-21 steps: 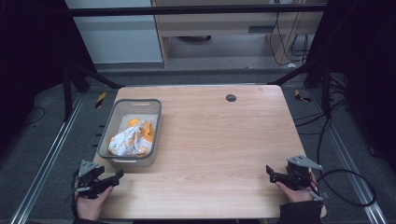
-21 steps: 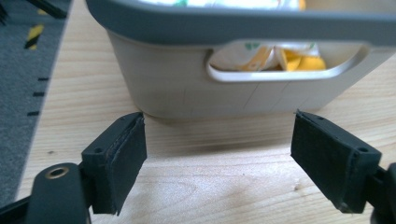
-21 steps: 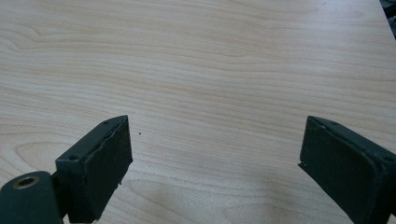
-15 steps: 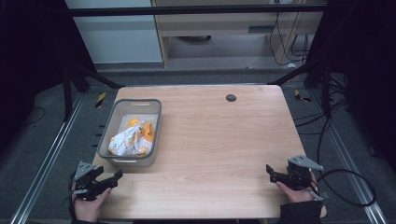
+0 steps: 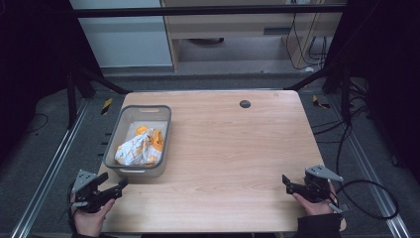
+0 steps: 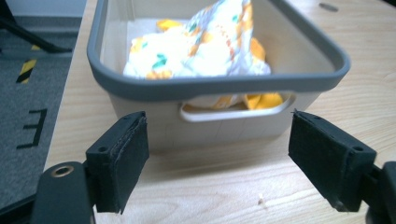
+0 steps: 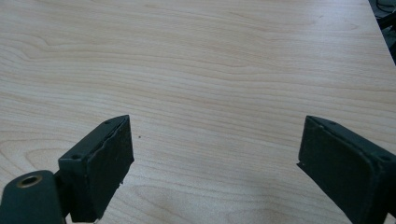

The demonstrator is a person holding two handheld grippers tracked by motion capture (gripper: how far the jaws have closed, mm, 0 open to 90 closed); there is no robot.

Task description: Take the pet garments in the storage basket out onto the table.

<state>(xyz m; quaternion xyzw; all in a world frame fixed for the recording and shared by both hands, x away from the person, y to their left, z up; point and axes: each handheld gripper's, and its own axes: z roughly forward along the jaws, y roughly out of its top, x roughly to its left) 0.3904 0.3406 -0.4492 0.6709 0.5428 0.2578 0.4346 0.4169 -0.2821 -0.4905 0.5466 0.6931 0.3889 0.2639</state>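
While both hands sit at the near table edge, left gripper is wide open, empty, jaws facing the grey bin handle just ahead. Bin holds crumpled white-orange cloth, at table's left side. Right gripper is wide open, empty, over bare wood.

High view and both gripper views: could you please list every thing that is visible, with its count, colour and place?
Table: one, light wood, centre.
Bin: one, grey, on the table's left part.
Crumpled cloth: one, white with orange and green print, inside the bin.
Round hole cap: one, dark, far table edge.
Left gripper: one, black, near left corner, jaws open toward the bin.
Right gripper: one, black, near right corner, jaws open.
Hands: two, at the near edge.
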